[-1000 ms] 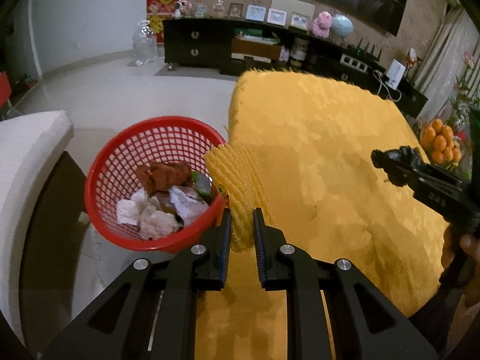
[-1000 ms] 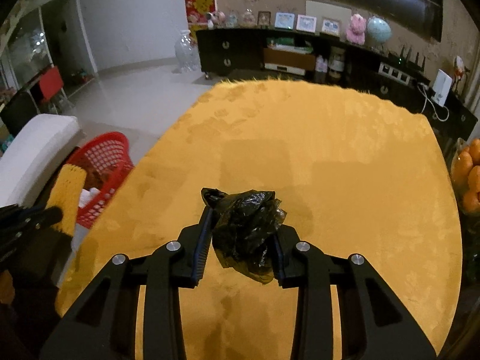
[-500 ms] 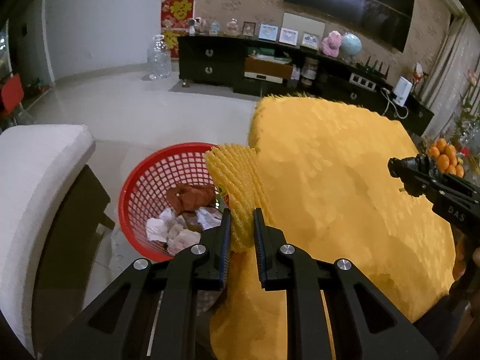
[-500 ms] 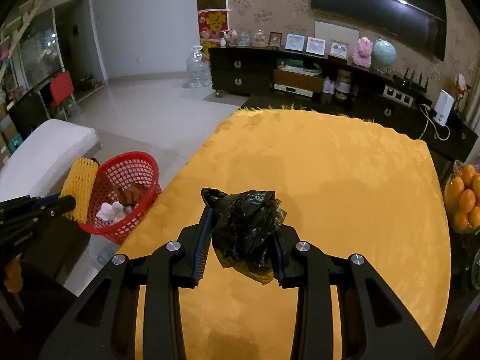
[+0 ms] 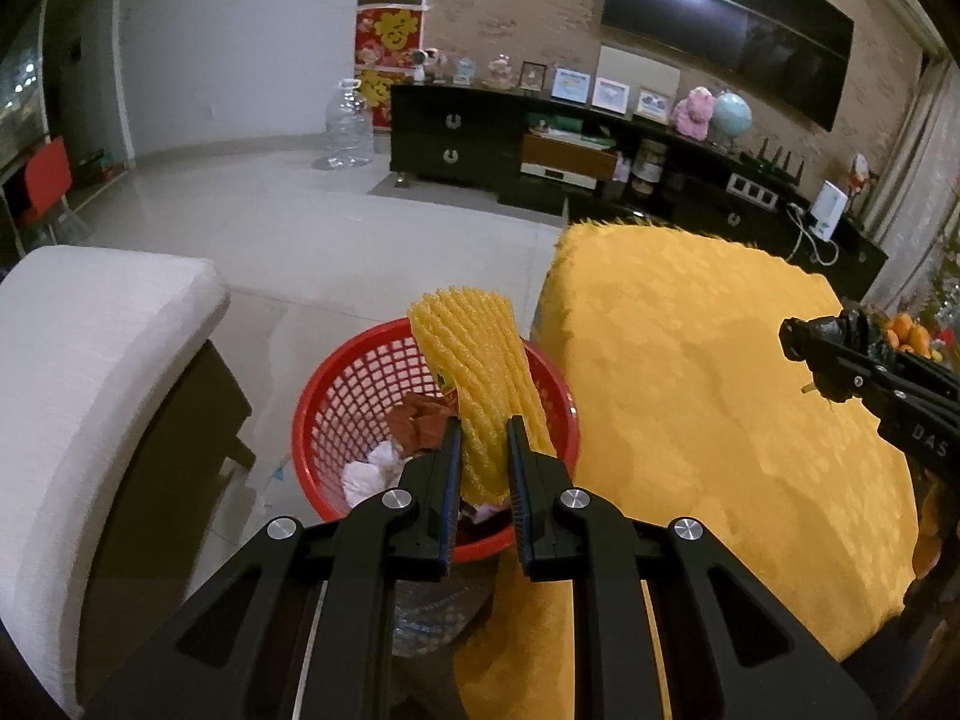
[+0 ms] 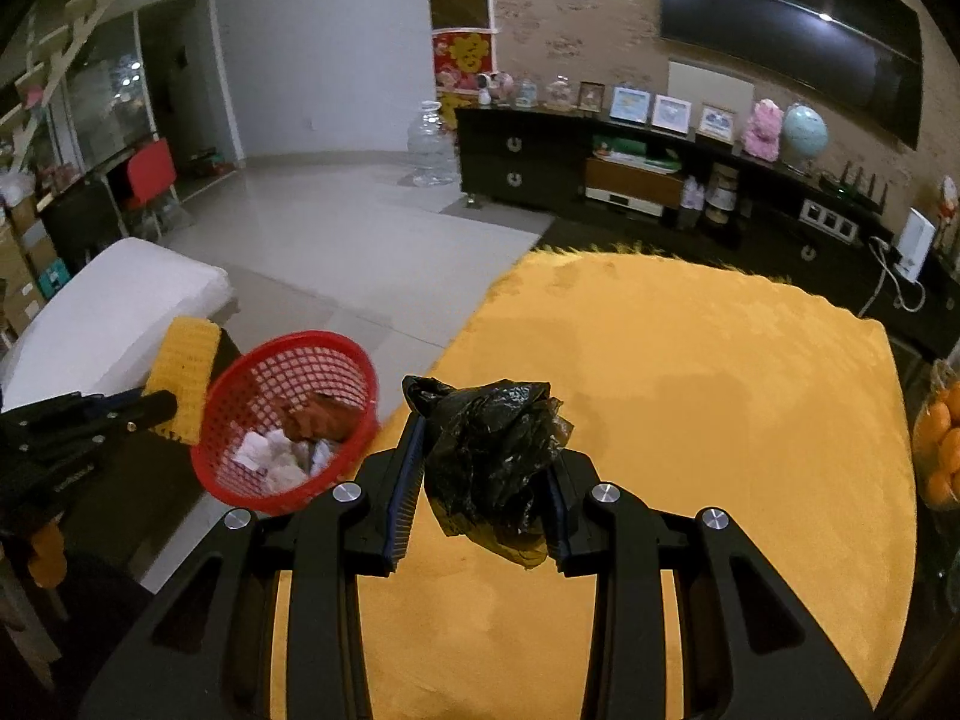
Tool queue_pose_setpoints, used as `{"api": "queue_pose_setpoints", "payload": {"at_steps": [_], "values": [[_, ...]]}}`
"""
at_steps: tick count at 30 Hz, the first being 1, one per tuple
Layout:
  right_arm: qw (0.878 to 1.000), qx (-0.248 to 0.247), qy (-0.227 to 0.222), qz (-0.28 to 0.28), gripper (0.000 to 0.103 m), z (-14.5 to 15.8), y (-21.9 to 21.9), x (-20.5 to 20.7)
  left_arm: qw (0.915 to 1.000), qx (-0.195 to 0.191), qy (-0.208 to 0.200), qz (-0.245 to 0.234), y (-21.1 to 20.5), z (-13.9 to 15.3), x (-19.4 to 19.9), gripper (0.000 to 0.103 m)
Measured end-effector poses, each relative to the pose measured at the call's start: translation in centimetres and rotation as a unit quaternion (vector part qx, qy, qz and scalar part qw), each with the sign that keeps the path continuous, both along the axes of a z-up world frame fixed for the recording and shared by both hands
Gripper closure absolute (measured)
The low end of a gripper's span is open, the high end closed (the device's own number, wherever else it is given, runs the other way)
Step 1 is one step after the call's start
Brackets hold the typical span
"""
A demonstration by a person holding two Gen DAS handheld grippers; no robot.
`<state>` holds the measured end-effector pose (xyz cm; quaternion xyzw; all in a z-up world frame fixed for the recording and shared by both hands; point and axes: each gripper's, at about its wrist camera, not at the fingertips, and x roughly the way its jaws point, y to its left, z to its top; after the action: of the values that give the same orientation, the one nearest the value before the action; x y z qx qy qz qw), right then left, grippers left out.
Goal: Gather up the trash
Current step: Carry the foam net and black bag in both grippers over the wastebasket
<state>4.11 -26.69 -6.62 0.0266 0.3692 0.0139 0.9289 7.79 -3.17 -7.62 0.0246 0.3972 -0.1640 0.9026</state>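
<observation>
My left gripper (image 5: pixel 483 438) is shut on a yellow foam fruit net (image 5: pixel 474 360) and holds it upright over the red mesh basket (image 5: pixel 336 384), which stands on the floor beside the table and holds crumpled paper and a brown wrapper. My right gripper (image 6: pixel 483 456) is shut on a crumpled black plastic bag (image 6: pixel 486 456), above the yellow tablecloth (image 6: pixel 690 390) near its left edge. In the right wrist view the basket (image 6: pixel 252 372) lies to the left, with the left gripper (image 6: pixel 78 420) and the foam net (image 6: pixel 183 366) beyond it. The right gripper (image 5: pixel 852 360) shows at the right of the left wrist view.
A white cushioned seat (image 5: pixel 78 360) stands left of the basket. A bowl of oranges (image 6: pixel 942 438) sits at the table's right edge. A dark TV cabinet (image 6: pixel 630 180) with frames and toys lines the far wall, and a big water bottle (image 5: pixel 348 126) stands on the tiled floor.
Both grippers have risen and drawn back, each keeping its load. The foam net now sits over the basket rather than at its rim. The basket has come fully into the right wrist view.
</observation>
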Motion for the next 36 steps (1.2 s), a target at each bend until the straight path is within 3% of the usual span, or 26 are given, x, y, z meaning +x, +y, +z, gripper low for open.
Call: {"api": "queue_pose_setpoints", "payload": {"at_steps": [13,34,36], "values": [[0.998,0.032,0.0,0.048,0.069,1.3,4.4,3.4,0.9998,0.004,0.011,0.014,1.5,-0.8,2.1,0.089],[0.995,0.059,0.045,0.06,0.069,-1.5,6.5,7.5,0.9973,0.019,0.066,0.025,1.0,-5.1,8.0,0.088],[0.995,0.059,0.049,0.059,0.069,-1.9,6.3,7.7,0.9967,0.016,0.074,0.028,1.1,-5.5,8.4,0.081]]}}
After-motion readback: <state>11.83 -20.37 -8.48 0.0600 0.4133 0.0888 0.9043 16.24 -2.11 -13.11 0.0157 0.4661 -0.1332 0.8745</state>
